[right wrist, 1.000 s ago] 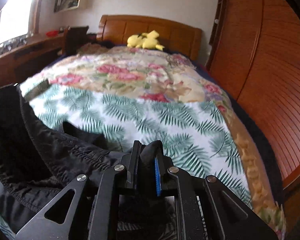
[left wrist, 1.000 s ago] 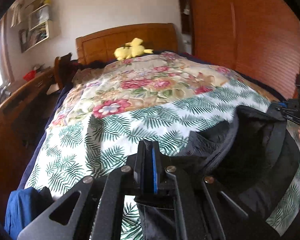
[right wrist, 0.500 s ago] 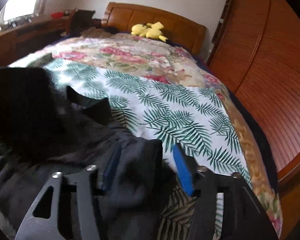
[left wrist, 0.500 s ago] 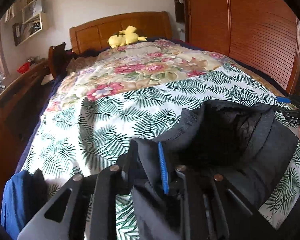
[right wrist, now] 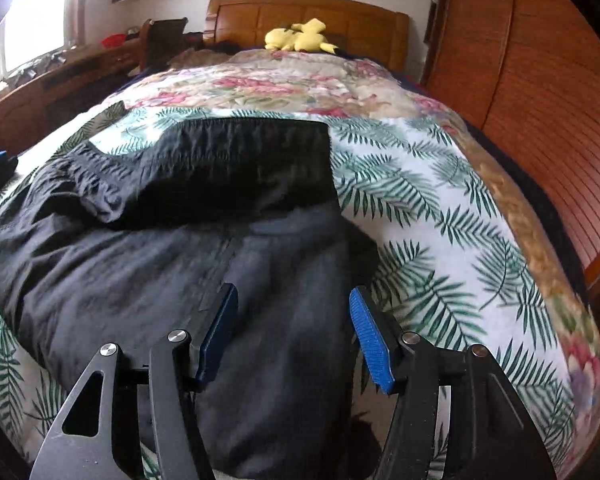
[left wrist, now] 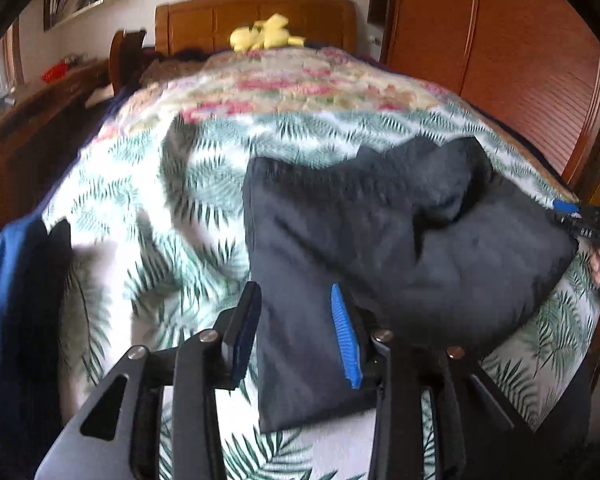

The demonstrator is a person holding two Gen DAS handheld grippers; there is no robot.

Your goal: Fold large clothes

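both jaws have let go, now wide apart; dark jacket (right wrist: 148, 264) blurred, lower edge hidden.

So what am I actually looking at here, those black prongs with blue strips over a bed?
Those prongs are hand-held grippers; a person holds one in each hand, and each carries a wide-angle camera looking along its fingers. One picture comes from the left gripper, the other from the right gripper. On the leaf-print bedspread lies a dark garment, part-folded. Both grippers stand open, the cloth lying between their fingers but not pinched. A yellow plush toy sits by the wooden headboard. At the left view's edge you glimpse the other gripper.
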